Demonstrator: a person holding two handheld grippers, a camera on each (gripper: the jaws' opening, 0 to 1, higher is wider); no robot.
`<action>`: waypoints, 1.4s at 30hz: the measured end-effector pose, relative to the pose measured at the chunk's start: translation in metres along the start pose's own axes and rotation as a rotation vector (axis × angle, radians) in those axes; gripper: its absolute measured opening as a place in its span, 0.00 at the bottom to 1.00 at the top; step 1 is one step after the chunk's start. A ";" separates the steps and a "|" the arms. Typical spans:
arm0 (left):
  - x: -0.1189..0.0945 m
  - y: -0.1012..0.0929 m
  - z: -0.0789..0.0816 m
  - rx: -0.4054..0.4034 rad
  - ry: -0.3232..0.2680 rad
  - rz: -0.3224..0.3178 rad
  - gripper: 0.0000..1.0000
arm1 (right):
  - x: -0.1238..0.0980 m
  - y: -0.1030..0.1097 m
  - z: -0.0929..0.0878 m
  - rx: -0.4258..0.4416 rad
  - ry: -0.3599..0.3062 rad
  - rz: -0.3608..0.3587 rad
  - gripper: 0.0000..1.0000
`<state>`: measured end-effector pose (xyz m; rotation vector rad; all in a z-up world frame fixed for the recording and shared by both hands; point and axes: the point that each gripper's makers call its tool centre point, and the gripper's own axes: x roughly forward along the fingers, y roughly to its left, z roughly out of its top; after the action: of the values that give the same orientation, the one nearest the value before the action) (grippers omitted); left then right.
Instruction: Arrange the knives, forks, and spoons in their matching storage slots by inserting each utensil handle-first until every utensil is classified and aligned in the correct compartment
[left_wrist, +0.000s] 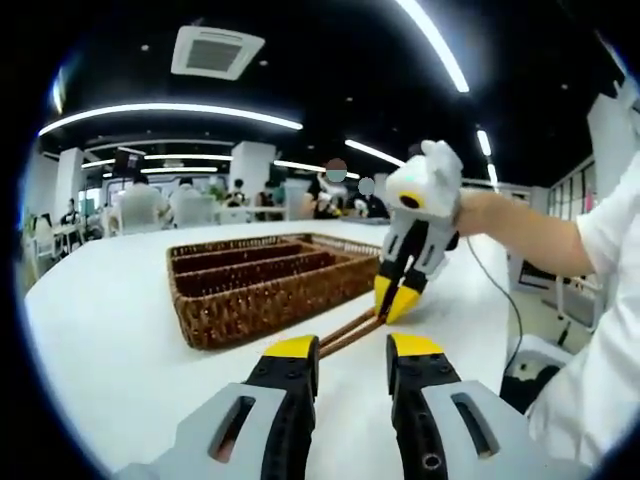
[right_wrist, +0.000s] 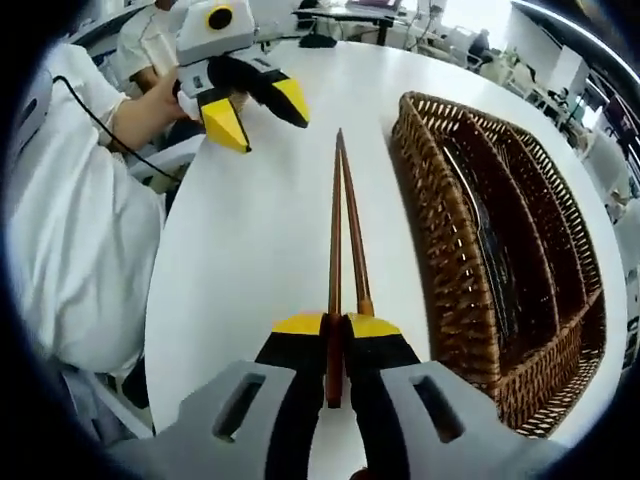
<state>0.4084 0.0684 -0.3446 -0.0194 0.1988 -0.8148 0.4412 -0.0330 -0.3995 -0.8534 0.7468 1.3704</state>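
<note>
Beside the wicker tray (right_wrist: 440, 250), the right gripper (right_wrist: 335, 325) is clamping wooden chopsticks (right_wrist: 345, 215); the left gripper (left_wrist: 352, 352) is gaping empty. Loosely pinched, they could splay and slip.

The left gripper (left_wrist: 351, 352) is held low, its yellow-tipped fingers (left_wrist: 292, 349) parted with a clear gap between them — nothing is gripped. In the right gripper view it is seen from the front, hovering with its fingers apart, a cable trailing back along a white sleeve (right_wrist: 60, 240). The right gripper (right_wrist: 335, 324) is clamped tight on a pair of brown sticks (right_wrist: 342, 230), fingers pressed together. In the left gripper view it is angled tips-down, a bare forearm (left_wrist: 520, 228) reaching in behind it — white sleeve at the edge.
</note>
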 end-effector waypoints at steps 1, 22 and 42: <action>0.000 0.000 0.000 -0.002 0.001 -0.002 0.26 | 0.000 0.001 0.000 0.002 0.000 0.004 0.06; 0.026 -0.038 -0.019 -0.147 0.098 -0.133 0.25 | -0.008 0.008 0.014 0.148 -0.181 0.075 0.05; 0.057 -0.029 -0.005 -0.483 0.052 -0.143 0.26 | -0.028 0.012 0.036 0.214 -0.376 0.110 0.05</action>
<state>0.4247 0.0077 -0.3568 -0.4712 0.4439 -0.8947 0.4261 -0.0166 -0.3584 -0.3751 0.6378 1.4649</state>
